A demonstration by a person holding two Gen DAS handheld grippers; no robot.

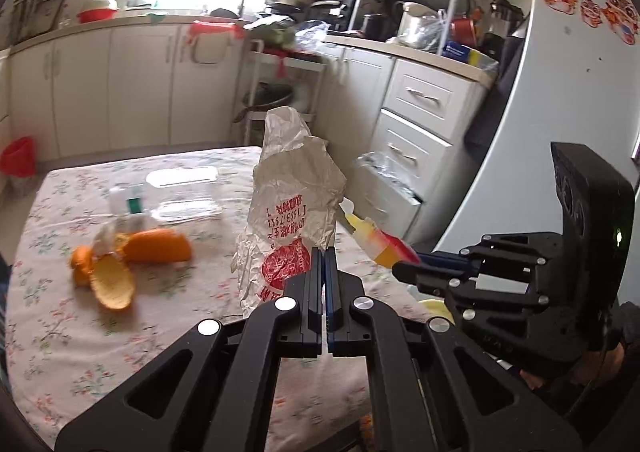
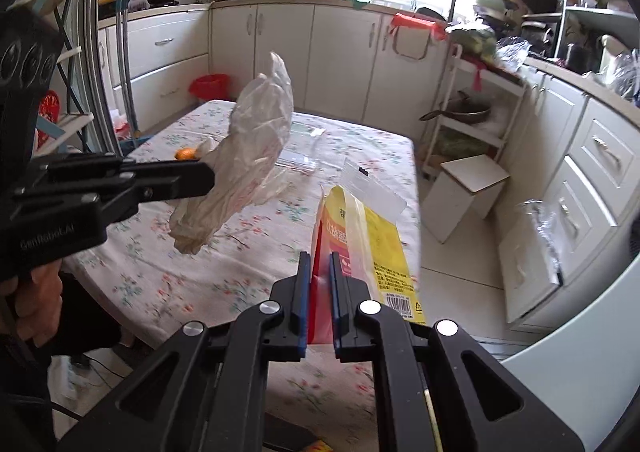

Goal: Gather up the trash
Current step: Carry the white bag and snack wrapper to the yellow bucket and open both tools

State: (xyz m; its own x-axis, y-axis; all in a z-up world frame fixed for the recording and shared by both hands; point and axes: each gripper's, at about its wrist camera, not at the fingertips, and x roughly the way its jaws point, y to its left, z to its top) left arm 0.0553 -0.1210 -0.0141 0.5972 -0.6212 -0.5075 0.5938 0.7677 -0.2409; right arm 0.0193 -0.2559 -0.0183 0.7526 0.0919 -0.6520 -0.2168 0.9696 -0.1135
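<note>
Nearest the left wrist cam, at 6 o'clock, the left gripper has its jaws clenched on the bottom edge of a crumpled white plastic bag w/ red print. The bag stands up toward 12 o'clock, clear of the floral tablecloth-covered table. The pinch looks thin, only the bag's edge, so a quick swing could likely slip it out.

At 3 o'clock in that view, the right gripper is clamped on a yellow-and-red flat snack pouch, jaws narrow, film between the pads. In the right wrist view the pouch rises from 6 toward 12 o'clock, its torn clear top flopping. The pouch tip sits just beside the white bag in the left view; the two could brush & tug each other loose if the hands close in.

Farther out, at 9 o'clock in the left view, curled orange peel pieces lie on the cloth, w/ a clear plastic clamshell box & a small white-green carton behind them at 10 o'clock. All still uncollected. Both grippers are full, so reaching for these now would mean dropping sth or knocking the light box off.

Far, at 9 o'clock near the cabinets, a red bin sits on the floor, well apart from the table. If that's the drop spot (can't tell), it's a long carry & loose film may catch the table edge.
</note>
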